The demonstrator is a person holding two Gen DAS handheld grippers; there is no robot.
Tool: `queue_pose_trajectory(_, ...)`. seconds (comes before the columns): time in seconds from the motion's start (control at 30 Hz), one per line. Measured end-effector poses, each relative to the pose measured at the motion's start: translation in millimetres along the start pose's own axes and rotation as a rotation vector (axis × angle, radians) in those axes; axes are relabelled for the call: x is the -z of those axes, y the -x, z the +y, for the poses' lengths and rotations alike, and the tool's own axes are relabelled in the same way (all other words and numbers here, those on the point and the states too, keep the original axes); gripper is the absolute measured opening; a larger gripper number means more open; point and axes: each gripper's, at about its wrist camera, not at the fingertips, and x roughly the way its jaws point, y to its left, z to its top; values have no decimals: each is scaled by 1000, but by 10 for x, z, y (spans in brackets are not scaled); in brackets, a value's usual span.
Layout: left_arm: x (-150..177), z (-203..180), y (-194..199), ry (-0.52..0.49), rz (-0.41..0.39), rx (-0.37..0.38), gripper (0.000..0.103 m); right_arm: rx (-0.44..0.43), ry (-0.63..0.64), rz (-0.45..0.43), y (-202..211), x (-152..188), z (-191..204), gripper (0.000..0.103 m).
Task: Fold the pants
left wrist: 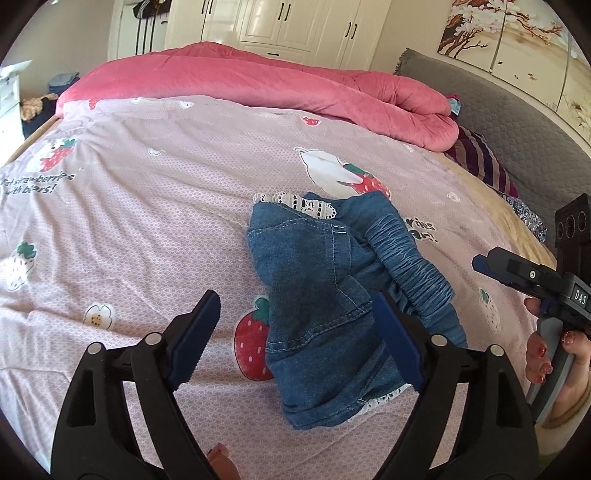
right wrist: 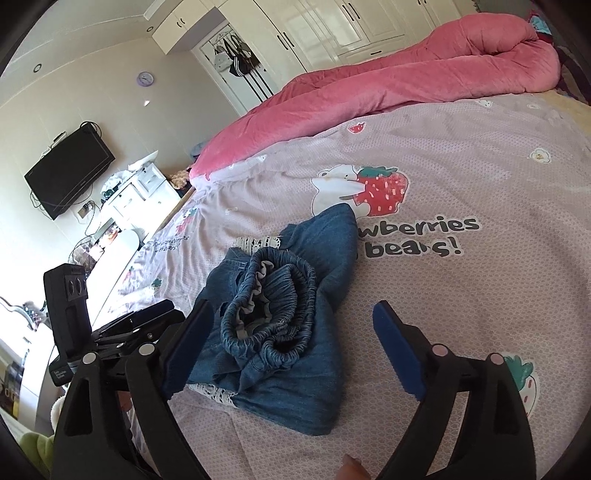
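The pants [left wrist: 325, 295] lie bunched on the bed sheet [left wrist: 147, 221], toward its near edge, waistband on top. The quilt [left wrist: 258, 81] lies rolled along the bed's far edge. Both grippers hover at the near edge, left gripper [left wrist: 295, 339] and right gripper [right wrist: 291, 347] flanking the pants.

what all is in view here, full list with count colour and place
pants: 1, blue denim, white lace trim, bunched on the bedsheet
bedsheet: 1, pale pink, strawberry and bear print, covering the bed
quilt: 1, pink, heaped along the far edge
striped pillow: 1, purple, by the grey headboard
wardrobe: 1, cream, far wall
tv: 1, black, wall-mounted
clock: 1, purple, wall
left gripper: 1, black with blue pads, jaws open over the pants
right gripper: 1, same, jaws open
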Motion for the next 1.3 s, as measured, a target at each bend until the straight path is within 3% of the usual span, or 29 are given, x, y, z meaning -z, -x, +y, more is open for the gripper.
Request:
queue_pose_trajectory(0.3, 16, -50, 71, -15, -4, -5, 93, -7, 5, -21, 112, 7, 45, 96)
queue_pose_trajectory(1.3, 407, -196, 741, 11, -67, -46, 93, 5, 98, -74, 630, 247, 370, 98)
